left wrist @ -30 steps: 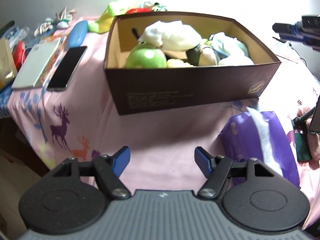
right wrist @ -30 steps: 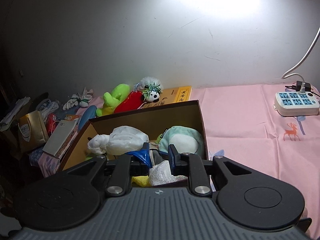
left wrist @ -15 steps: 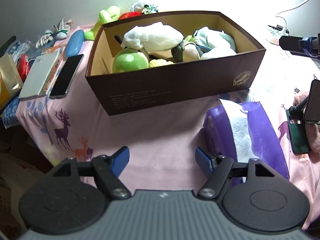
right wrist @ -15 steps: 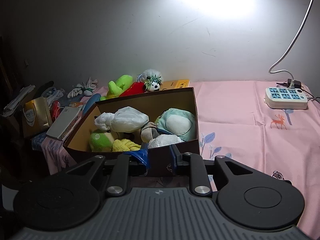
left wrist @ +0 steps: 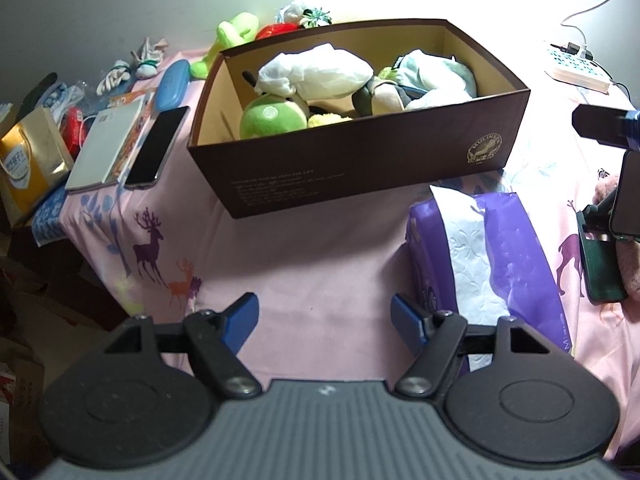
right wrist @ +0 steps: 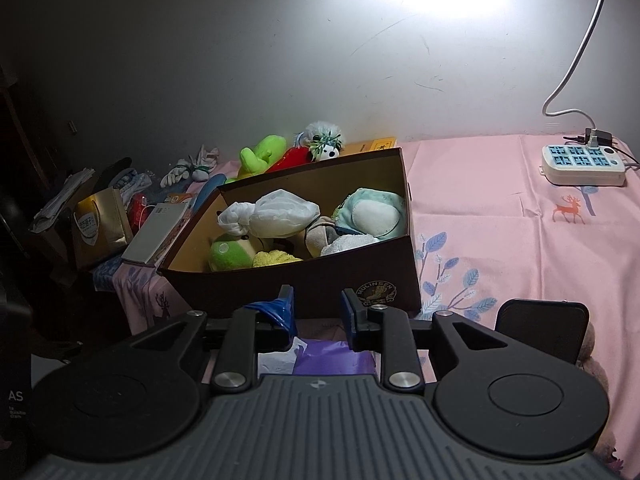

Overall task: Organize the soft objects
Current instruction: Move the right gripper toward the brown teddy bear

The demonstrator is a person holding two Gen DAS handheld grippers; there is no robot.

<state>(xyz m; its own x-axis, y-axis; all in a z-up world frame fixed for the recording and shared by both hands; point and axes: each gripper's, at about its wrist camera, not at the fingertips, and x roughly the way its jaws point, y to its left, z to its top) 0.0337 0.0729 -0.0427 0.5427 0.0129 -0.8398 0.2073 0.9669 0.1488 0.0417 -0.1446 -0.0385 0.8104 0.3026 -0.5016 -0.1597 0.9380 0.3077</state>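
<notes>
Both hand-held grippers, left point(left wrist: 324, 312) wide open and empty, right point(right wrist: 316, 312) narrowly parted and seemingly empty, have drawn back from the brown box point(left wrist: 360, 168) of soft toys point(left wrist: 272, 116), suggesting packing is done; its long axis runs across the pink bench point(left wrist: 304, 264).

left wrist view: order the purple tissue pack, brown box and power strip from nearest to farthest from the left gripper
1. Purple tissue pack: right beside the left gripper, on its right.
2. Brown box: straight ahead, past a strip of pink cloth.
3. Power strip: far right, beyond the box's back corner, near the wall.
</notes>
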